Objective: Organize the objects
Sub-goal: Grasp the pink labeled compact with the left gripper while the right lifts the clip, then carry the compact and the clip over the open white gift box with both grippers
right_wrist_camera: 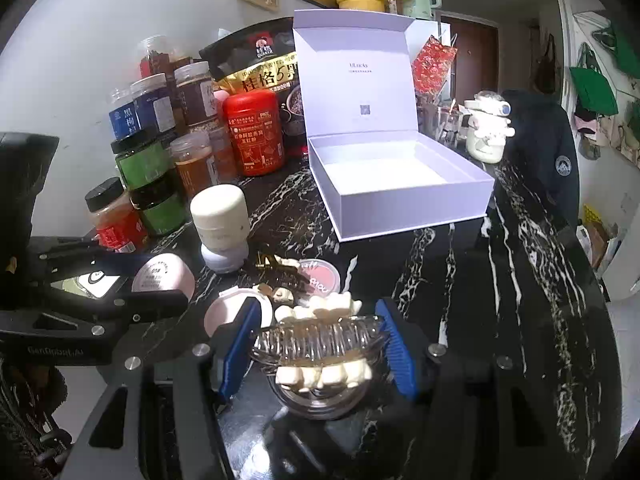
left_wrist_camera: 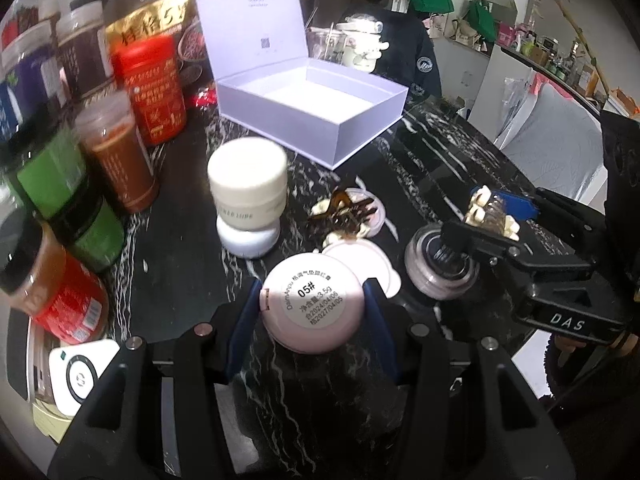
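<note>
My left gripper (left_wrist_camera: 314, 290) is shut on a round pink compact (left_wrist_camera: 312, 308), label side up, held a little above the black marble table (left_wrist_camera: 440, 152). In the right wrist view the pink compact (right_wrist_camera: 164, 276) sits at the left between those fingers. My right gripper (right_wrist_camera: 318, 314) is shut on a clear claw hair clip with white beads (right_wrist_camera: 320, 340), just over a small clear jar (right_wrist_camera: 320, 400). An open, empty white box (left_wrist_camera: 312, 108) stands further back with its lid raised. A brown hair clip (left_wrist_camera: 344, 210) lies on a pink dish, beside a pink lid (left_wrist_camera: 368, 258).
A cream jar (left_wrist_camera: 248, 180) is stacked on a white round case (left_wrist_camera: 248, 240). Several food jars and a red tin (left_wrist_camera: 152, 88) crowd the left side, with an oats bag behind. A white figurine (right_wrist_camera: 488, 132) and a dark jacket (right_wrist_camera: 548, 160) are at the back right.
</note>
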`<control>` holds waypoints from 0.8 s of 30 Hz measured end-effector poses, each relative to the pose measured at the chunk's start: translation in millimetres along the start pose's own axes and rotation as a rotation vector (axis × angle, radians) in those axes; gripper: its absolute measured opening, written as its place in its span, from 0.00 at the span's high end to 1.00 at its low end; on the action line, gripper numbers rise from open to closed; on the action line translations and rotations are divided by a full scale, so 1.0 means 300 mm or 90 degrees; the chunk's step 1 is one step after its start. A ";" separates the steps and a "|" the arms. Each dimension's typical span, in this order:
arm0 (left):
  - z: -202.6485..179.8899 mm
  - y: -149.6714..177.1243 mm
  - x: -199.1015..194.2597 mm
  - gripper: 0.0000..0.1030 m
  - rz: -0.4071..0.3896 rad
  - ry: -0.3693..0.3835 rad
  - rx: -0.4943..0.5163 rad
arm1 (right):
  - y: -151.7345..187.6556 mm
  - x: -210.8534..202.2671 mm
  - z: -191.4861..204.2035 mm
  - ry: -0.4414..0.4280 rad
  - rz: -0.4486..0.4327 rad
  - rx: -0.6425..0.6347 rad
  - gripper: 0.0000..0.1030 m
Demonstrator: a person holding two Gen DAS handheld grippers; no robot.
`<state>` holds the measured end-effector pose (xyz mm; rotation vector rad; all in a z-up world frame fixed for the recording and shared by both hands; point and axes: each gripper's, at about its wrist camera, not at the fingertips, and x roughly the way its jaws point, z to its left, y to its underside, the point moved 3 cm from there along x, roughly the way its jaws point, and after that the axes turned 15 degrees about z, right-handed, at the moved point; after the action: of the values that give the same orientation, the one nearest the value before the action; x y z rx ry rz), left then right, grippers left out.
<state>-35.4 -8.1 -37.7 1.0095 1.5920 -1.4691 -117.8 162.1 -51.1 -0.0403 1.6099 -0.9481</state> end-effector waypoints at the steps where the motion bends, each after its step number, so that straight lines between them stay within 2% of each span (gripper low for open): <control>1: -0.005 -0.005 -0.007 0.51 -0.003 -0.002 0.003 | -0.005 -0.006 -0.001 0.002 0.000 -0.003 0.41; 9: -0.053 -0.069 -0.057 0.51 -0.032 -0.025 0.037 | -0.056 -0.072 -0.030 0.017 -0.011 -0.022 0.41; 24: -0.130 -0.202 -0.107 0.51 -0.064 -0.033 0.084 | -0.166 -0.160 -0.099 0.033 -0.030 -0.047 0.41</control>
<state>-77.0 26.4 19.8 0.9690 1.5454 -1.6727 -151.6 169.5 15.9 -0.1055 1.6974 -0.9328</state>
